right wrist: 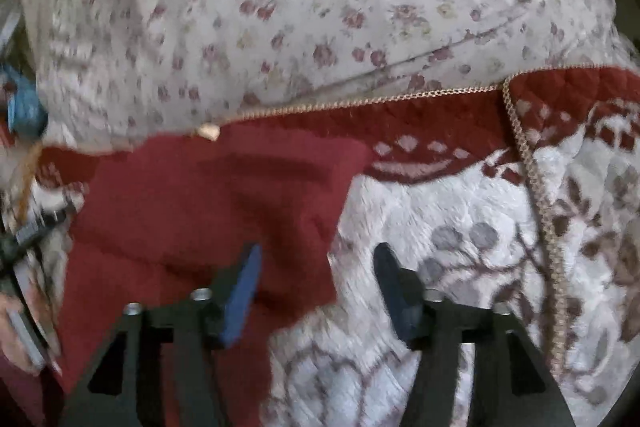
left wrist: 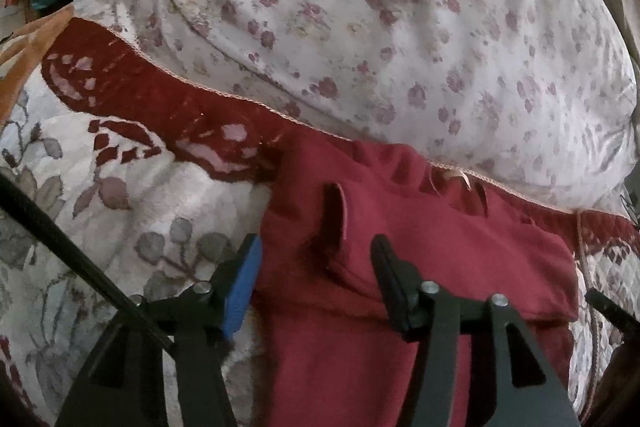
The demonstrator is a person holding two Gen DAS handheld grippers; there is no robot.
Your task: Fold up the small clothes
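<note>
— Garment, dark red [left wrist: 400,267]: left wrist entry?
— Lies on quilted floral bedspread [left wrist: 120,211]; left gripper [left wrist: 316,259] spread over its edge, pinching nothing.
— Right wrist entry?
— Garment [right wrist: 200,211] lower left; right gripper [right wrist: 318,267] spread, empty, straddling its edge.

A bed's quilted floral bedspread [left wrist: 120,211] with red border meets a rose-print pillow [left wrist: 380,19] in soft daylight.
</note>
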